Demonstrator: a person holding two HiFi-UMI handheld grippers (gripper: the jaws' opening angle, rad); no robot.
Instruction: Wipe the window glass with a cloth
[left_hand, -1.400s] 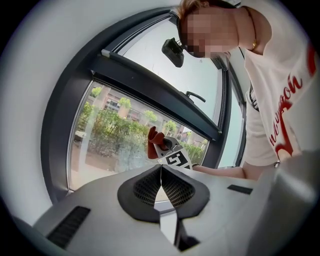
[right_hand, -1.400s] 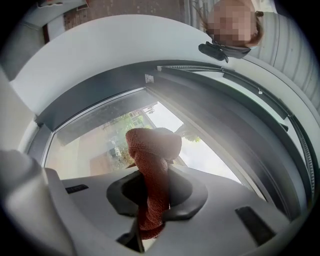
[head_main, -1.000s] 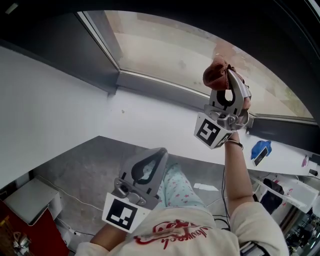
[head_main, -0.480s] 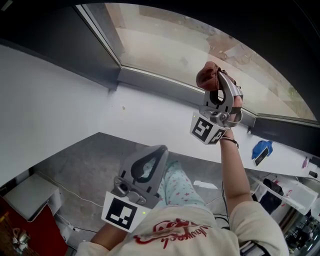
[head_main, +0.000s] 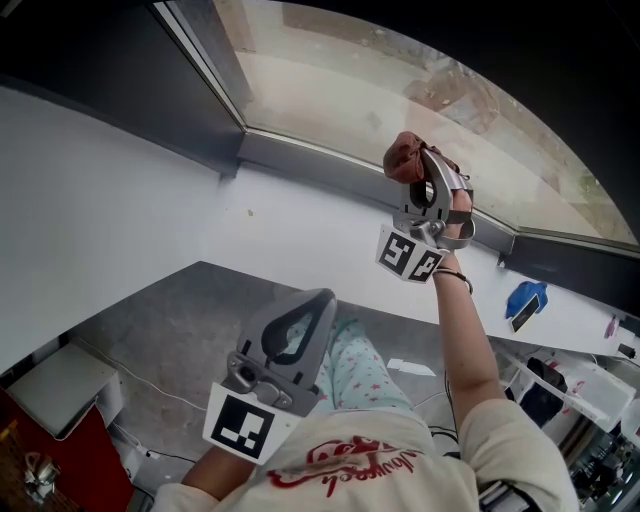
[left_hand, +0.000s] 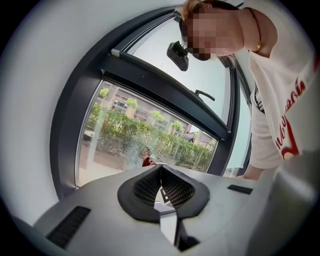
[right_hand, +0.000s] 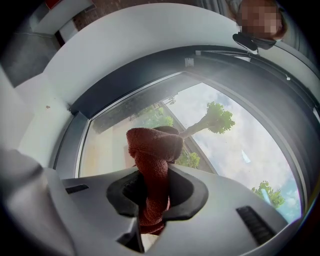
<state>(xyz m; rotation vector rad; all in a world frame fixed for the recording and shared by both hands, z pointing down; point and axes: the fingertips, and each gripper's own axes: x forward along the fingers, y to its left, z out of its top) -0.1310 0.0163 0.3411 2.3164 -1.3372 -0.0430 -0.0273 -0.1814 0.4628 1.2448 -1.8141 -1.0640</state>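
Two tools are in use. The right tool (right_hand: 156, 192) is clamped on a red cloth (right_hand: 152, 147). The cloth's tail is pinched between the jaws and a rolled wad stands proud of the tips, so that fabric, not the jaws, meets the glass (right_hand: 235, 150). This tool is held high, presenting the wad to the glass just above the lower frame (head_main: 300, 160). It cannot be told whether the wad touches the glass or stops just short of it.

The left tool (left_hand: 161, 172) is closed with nothing between its jaws. It is held low, near the person's body and well apart from the glass, which leaves the wiping path free.

Judgement: wiping is in progress or about to begin near the lower edge of the glass.
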